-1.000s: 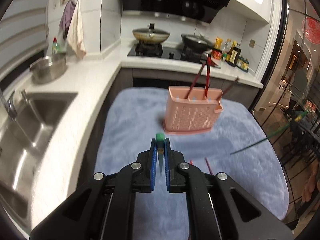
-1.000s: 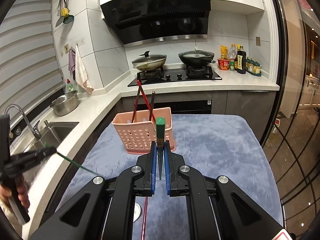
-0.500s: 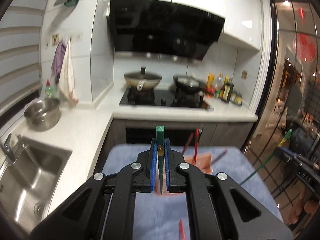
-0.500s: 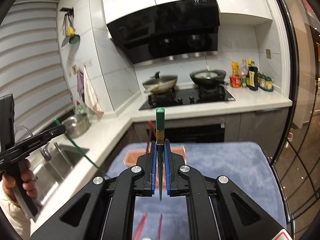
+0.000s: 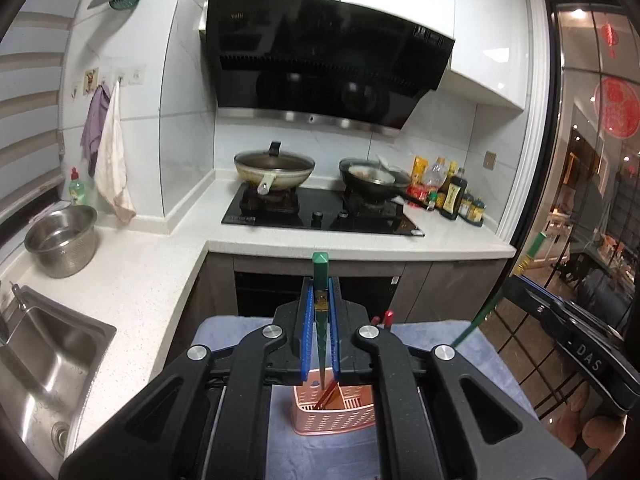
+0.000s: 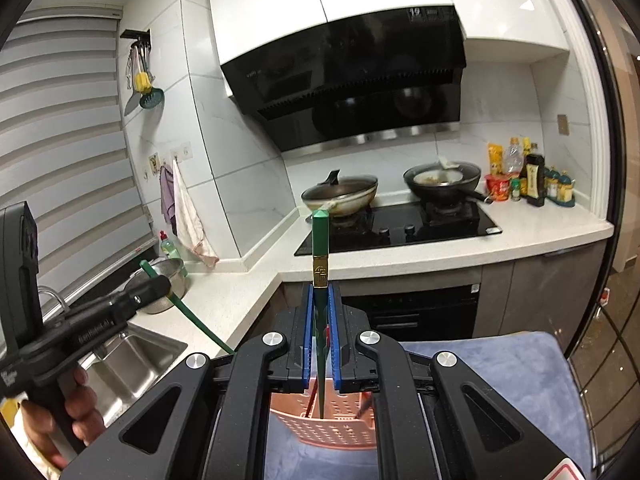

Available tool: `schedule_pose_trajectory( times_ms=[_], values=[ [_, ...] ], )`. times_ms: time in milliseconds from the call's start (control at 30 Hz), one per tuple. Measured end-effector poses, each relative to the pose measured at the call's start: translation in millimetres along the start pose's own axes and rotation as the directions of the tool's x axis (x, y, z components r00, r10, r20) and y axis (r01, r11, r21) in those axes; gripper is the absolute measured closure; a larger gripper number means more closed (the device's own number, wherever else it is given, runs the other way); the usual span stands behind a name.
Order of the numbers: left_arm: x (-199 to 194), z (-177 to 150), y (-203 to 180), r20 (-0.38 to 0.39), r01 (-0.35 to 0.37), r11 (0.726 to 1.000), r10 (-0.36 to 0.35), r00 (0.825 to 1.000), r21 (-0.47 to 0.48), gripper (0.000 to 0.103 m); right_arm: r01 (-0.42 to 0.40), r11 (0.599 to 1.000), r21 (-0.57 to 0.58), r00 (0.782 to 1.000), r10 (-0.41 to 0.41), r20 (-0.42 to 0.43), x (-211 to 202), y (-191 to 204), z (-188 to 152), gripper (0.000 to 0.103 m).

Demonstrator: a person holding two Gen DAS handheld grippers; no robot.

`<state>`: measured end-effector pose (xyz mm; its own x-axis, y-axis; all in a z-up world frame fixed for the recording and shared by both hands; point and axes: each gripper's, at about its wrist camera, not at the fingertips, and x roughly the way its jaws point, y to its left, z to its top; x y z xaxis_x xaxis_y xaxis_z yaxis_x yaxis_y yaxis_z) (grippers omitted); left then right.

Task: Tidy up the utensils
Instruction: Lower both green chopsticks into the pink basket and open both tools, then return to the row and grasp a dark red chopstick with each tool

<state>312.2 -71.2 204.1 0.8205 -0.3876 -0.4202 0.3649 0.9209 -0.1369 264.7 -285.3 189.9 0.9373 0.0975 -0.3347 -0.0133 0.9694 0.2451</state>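
Note:
My left gripper (image 5: 320, 300) is shut on a green chopstick (image 5: 320, 276), held upright with its tip over the pink perforated utensil basket (image 5: 336, 412). My right gripper (image 6: 320, 308) is shut on a second green chopstick (image 6: 320, 240), also upright over the same basket (image 6: 324, 424). Red chopsticks (image 5: 384, 316) stand in the basket. The left gripper with its chopstick shows at the left of the right wrist view (image 6: 152, 286). The right gripper's chopstick shows at the right of the left wrist view (image 5: 532, 252).
The basket stands on a blue-grey cloth (image 6: 520, 376) over the table. A sink (image 5: 48, 360) and a steel pot (image 5: 62, 240) are on the left. A hob with two pans (image 5: 276, 168) lies behind. Bottles (image 5: 452, 194) stand at the back right.
Both grippers have risen and tilted up, bringing their green chopsticks upright and over the basket, which now sits low between the fingers in both views.

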Motion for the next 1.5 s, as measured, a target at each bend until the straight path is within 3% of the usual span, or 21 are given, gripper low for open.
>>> schedule_pose_trajectory(
  times_ms=[267,533,667,733,833,1100,1200,1500],
  values=[
    [30,-22,5,-0.079,-0.013,1.000,0.013,0.997,-0.002,0.096,0.033,0.999,0.023,0.996,-0.031,-0.089,49,-13,-24,0.096],
    [46,-36,8,-0.135,-0.041,0.999,0.039,0.990,-0.012,0.096,0.077,0.996,0.033,0.986,-0.071,-0.151,71,-22,-45,0.095],
    [45,-37,10,-0.136,-0.062,0.998,0.057,0.989,-0.028,0.094,0.098,0.994,0.051,0.988,-0.091,-0.125,64,-24,-43,0.078],
    [44,-38,10,-0.140,-0.070,0.997,0.065,0.988,-0.032,0.086,0.104,0.993,0.051,0.988,-0.097,-0.117,59,-24,-42,0.076],
    [37,-39,7,-0.126,-0.082,0.996,0.079,0.989,-0.024,0.074,0.101,0.994,0.052,0.989,-0.095,-0.109,51,-22,-41,0.076],
    [15,-49,-5,-0.124,-0.099,0.995,0.101,0.987,0.028,0.067,0.067,0.997,0.038,0.994,-0.064,-0.085,14,-9,-48,0.071],
    [5,-58,-6,-0.134,-0.099,0.995,0.102,0.986,0.023,0.058,0.059,0.998,0.033,0.994,-0.055,-0.096,0,-5,-58,0.070],
    [-24,-101,-6,-0.177,-0.112,0.993,0.117,0.977,0.037,0.057,0.096,0.995,0.025,0.981,-0.090,-0.172,-38,-7,-109,0.070]
  ],
)
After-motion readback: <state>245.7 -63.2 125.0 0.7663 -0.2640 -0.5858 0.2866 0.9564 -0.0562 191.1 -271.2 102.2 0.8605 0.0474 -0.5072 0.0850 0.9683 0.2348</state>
